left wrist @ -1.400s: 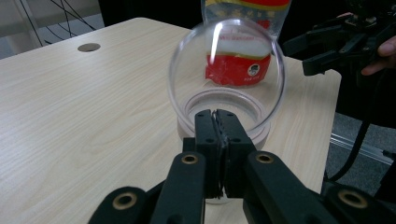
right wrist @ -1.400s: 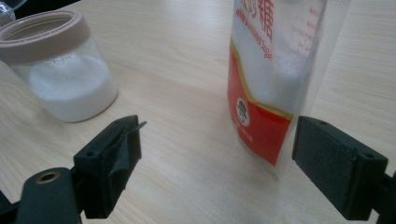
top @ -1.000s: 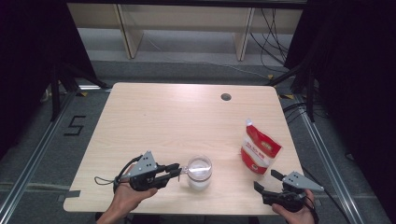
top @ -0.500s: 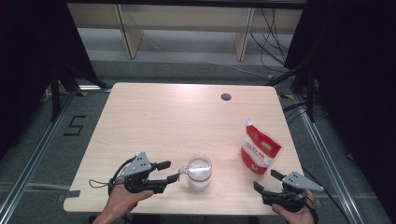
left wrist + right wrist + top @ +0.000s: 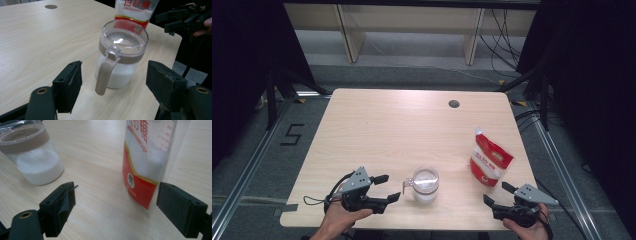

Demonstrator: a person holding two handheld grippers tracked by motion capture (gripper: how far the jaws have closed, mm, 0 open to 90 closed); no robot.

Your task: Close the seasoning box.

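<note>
Near the front edge of the pale wooden surface (image 5: 412,125), at about 7 o'clock from its middle, the left tongs (image 5: 385,188) lie low in the person's left hand (image 5: 339,220), pointing toward 3 o'clock at the jar. Their jaws have just been opening and now stand wide apart, with nothing pressed between them; in the left gripper view the left tongs (image 5: 113,82) frame the jar's brown handle (image 5: 103,75), which hangs in the gap, touching neither pad. The jar (image 5: 425,184) stands upright at 6 o'clock on the surface, clear-walled with a brown collar and a clear lid, partly filled with white granules, its handle turned to 9 o'clock toward the left tongs. At 3 o'clock from the jar, well apart from it, a red-and-white pouch (image 5: 490,159) of white sugar stands, leaning a little, near the right edge. At 5 o'clock on the surface, just below the pouch, the right tongs (image 5: 498,194) rest in the right hand (image 5: 532,227), jaws spread wide and gripping nothing; in the right gripper view the right tongs (image 5: 116,202) have the pouch (image 5: 146,162) just ahead and the jar (image 5: 32,155) at 10 o'clock. A dark round hole (image 5: 454,104) sits at 1 o'clock near the far edge.
</note>
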